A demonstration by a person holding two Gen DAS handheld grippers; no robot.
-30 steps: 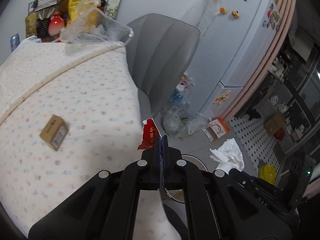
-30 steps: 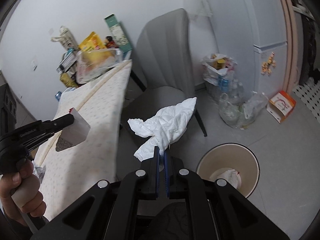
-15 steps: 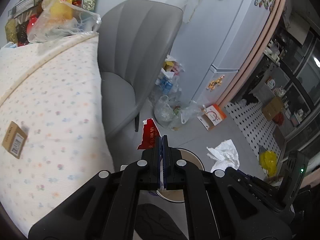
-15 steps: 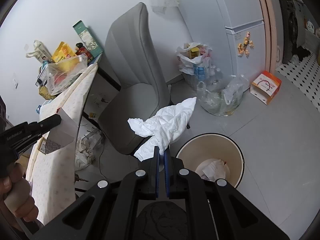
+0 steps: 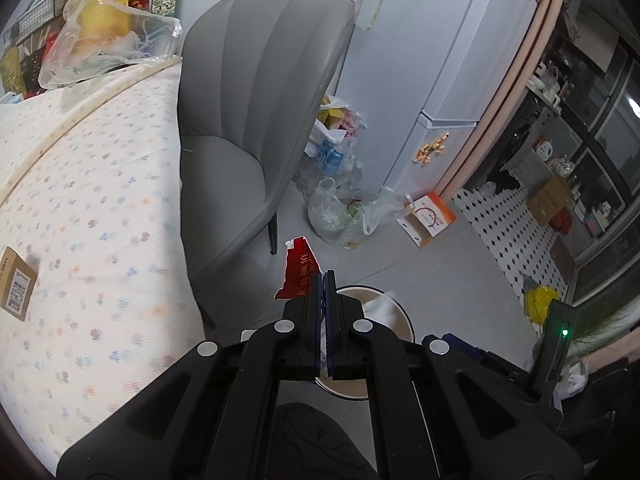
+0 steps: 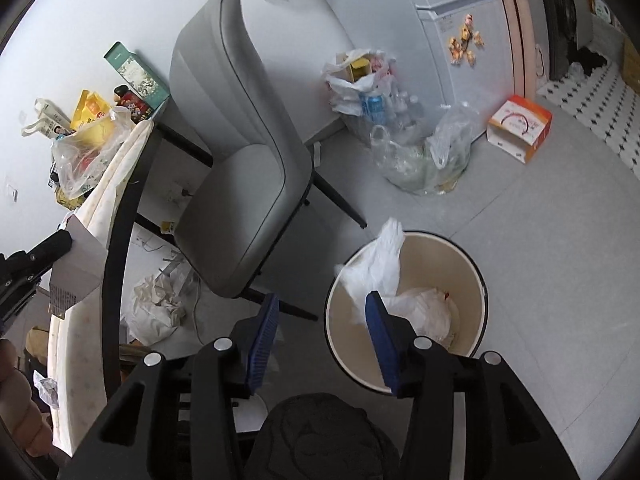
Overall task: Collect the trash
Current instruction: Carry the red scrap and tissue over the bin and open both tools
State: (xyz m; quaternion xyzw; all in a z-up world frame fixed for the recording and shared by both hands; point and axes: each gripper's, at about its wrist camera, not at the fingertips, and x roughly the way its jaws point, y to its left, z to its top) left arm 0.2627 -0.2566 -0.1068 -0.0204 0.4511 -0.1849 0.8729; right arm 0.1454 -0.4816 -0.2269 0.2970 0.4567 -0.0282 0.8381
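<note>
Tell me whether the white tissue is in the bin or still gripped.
Released, dropping into the bin: the white tissue hangs over the bin rim, clear of the right gripper, whose jaws have just been opening.

The right gripper (image 6: 322, 334) has sunk toward the waste bin (image 6: 476, 268), and its jaws have just been opening with nothing between them. The white tissue (image 6: 380, 264) it held now drops over the bin's rim. The left gripper (image 5: 323, 280) has swung from the counter (image 5: 88, 216) toward the bin.

A grey chair (image 5: 256, 128) stands beside the desk (image 5: 80, 208) with its floral cloth. A small cardboard box (image 5: 16, 283) lies on the desk. An orange-and-white carton (image 6: 519, 128) sits near the fridge (image 5: 448, 60).
</note>
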